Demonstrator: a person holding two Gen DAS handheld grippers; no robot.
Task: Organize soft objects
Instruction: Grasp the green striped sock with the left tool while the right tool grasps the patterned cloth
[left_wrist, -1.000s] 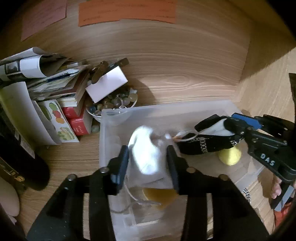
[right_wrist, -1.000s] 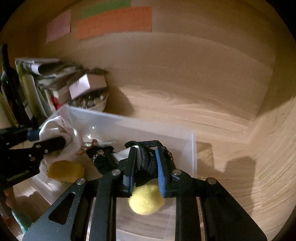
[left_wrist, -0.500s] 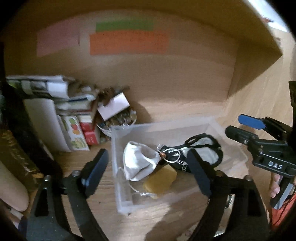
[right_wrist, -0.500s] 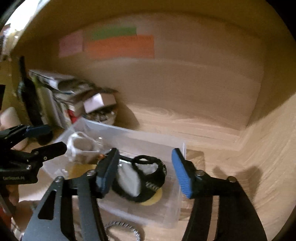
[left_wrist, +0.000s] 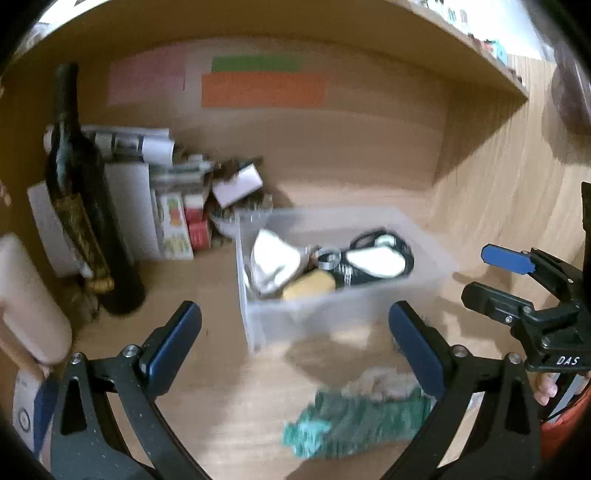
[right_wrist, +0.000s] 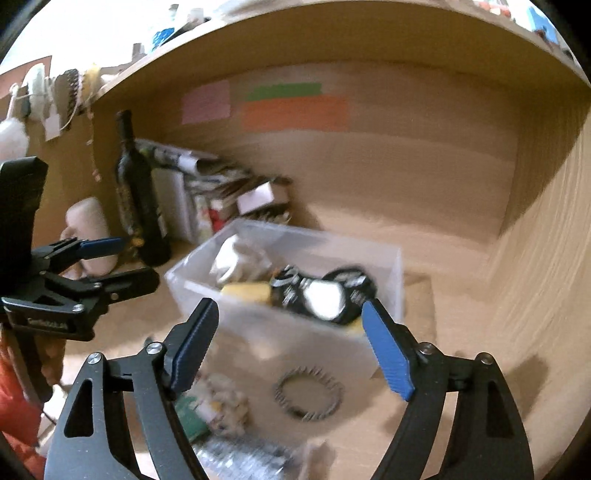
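Note:
A clear plastic bin (left_wrist: 439, 269) stands on the wooden desk and holds a white cloth (left_wrist: 271, 258), a yellow sponge (left_wrist: 308, 288) and a black-and-white soft piece (left_wrist: 376, 258). The bin (right_wrist: 388, 258) shows in the right wrist view too. A green and beige fuzzy cloth (left_wrist: 354, 421) lies on the desk in front of the bin. My left gripper (left_wrist: 295, 347) is open and empty, pulled back above the desk. My right gripper (right_wrist: 291, 347) is open and empty, in front of the bin.
A dark bottle (left_wrist: 85, 206), stacked books and papers (left_wrist: 162, 206) and a bowl of small items (left_wrist: 236, 214) stand left of the bin. A spiky ring (right_wrist: 306, 397) lies on the desk in front of the bin. Wooden walls close the back and right.
Both grippers opened, let the white cloth and the black-and-white piece drop into the bin, then pulled back and up away from it.

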